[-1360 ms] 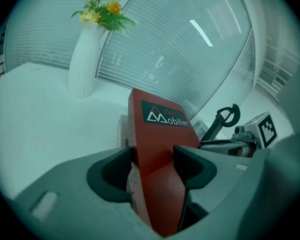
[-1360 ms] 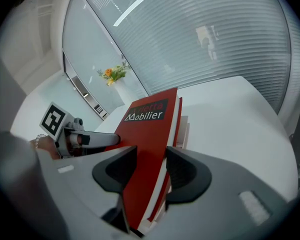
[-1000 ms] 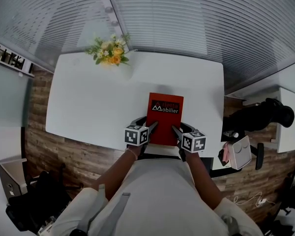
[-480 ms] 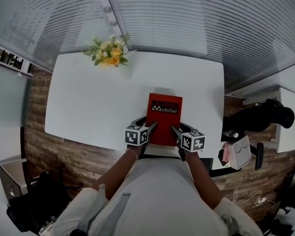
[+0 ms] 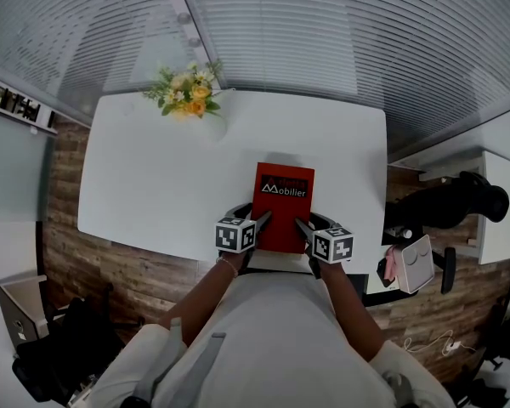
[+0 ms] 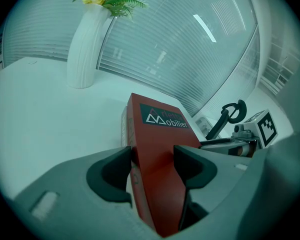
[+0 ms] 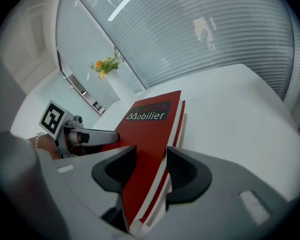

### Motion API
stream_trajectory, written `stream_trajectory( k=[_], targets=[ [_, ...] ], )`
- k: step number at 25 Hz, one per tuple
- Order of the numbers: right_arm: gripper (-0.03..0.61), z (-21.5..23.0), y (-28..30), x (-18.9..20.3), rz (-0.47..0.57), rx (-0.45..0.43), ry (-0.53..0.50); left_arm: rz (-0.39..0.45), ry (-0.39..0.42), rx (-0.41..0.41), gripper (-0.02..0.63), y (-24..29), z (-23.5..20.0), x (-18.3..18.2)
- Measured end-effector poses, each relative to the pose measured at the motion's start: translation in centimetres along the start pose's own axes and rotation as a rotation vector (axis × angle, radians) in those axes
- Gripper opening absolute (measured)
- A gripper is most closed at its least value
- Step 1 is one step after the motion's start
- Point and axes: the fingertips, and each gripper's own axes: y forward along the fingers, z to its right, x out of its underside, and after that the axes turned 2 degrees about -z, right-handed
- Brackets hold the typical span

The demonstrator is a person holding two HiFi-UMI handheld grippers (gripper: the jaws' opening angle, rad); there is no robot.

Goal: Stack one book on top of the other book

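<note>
Both claws at the near end of a book stack. A flat, rectangular red book (image 5: 285, 206) with a dark cover label reading "Mobilier" lies at the near middle of the white, rounded-corner counter (image 5: 153, 168). It rests on a second book (image 6: 125, 129), of which only a pale edge shows under its left side.

The left claw (image 6: 152, 160) is clamped on the near left corner of the red book, with one dark pad against the spine side and the other on the cover. The right claw (image 7: 151, 159) straddles the near right edge. Its jaws have just been opening slightly, yet the book edge stands between them and both pads appear to lie against it, one on the cover and one at the page side. In the head view, each claw slants down toward the counter, and the two meet the stack symmetrically from the person's side.

At the far left corner of the counter, well apart from the books, stands a tall white ribbed vase (image 6: 85, 49) of yellow flowers (image 5: 187, 87). Grey slatted blinds (image 5: 323, 32) lie beyond the counter.
</note>
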Motion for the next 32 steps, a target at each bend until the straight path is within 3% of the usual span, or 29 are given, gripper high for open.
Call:
stream_trajectory(
  k=[4,13,20,27,32],
  targets=[
    [0.206,0.3,-0.5,-0.5,0.020,0.030,-0.026,0.017,0.013,-0.006,0.275,-0.7,0.1,-0.5],
    [0.188,-0.3,-3.5,-4.1,0.129,0.068,-0.146,0.110,0.036,-0.010,0.273,-3.8,1.0,-3.3],
    [0.162,-2.0,-6.7,-7.2,0.225,0.083,-0.231,0.246,0.101,0.012,0.238,-7.2,3.6,-7.0],
    [0.109,-5.0,-10.5,-10.6,0.350,0.078,-0.322,0.443,0.179,0.073,0.130,-11.5,7.0,-11.3],
    [0.054,-7.4,-13.7,-13.1,0.454,0.088,-0.400,0.552,0.230,0.110,0.095,-14.8,9.4,-13.8]
  ],
)
